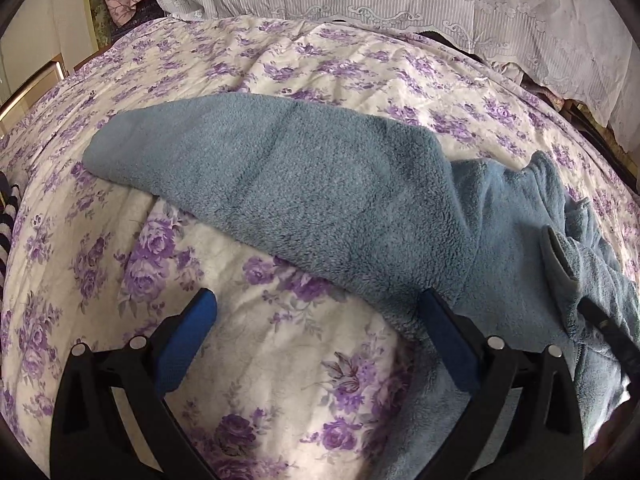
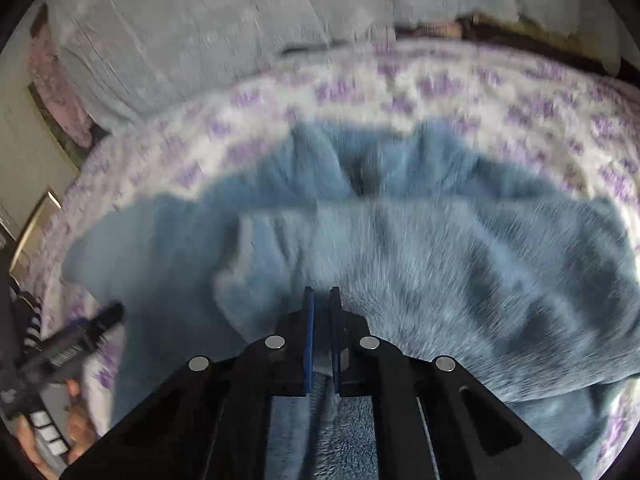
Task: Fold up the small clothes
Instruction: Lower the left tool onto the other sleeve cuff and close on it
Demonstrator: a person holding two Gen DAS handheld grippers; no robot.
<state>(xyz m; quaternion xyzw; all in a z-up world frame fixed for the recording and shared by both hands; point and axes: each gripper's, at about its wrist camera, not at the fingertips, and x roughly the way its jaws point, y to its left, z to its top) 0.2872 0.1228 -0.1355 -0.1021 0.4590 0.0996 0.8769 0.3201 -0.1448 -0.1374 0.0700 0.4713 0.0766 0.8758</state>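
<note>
- blue fleece garment point(image 1: 320, 184) lies spread on the floral bedspread point(image 1: 280, 360), running from 10 to 4 o'clock.
- left gripper point(image 1: 316, 320) – fingers wide apart, holding nothing, its right finger at the fleece edge.
- right gripper point(image 2: 322, 304) – fingers pinched together on a fleece fold; view blurred.

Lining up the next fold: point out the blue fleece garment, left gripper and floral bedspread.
blue fleece garment point(image 1: 320, 184): left wrist view, sleeve middle.
left gripper point(image 1: 316, 300): left wrist view, between fingers.
floral bedspread point(image 1: 280, 68): left wrist view, bare far part.
</note>
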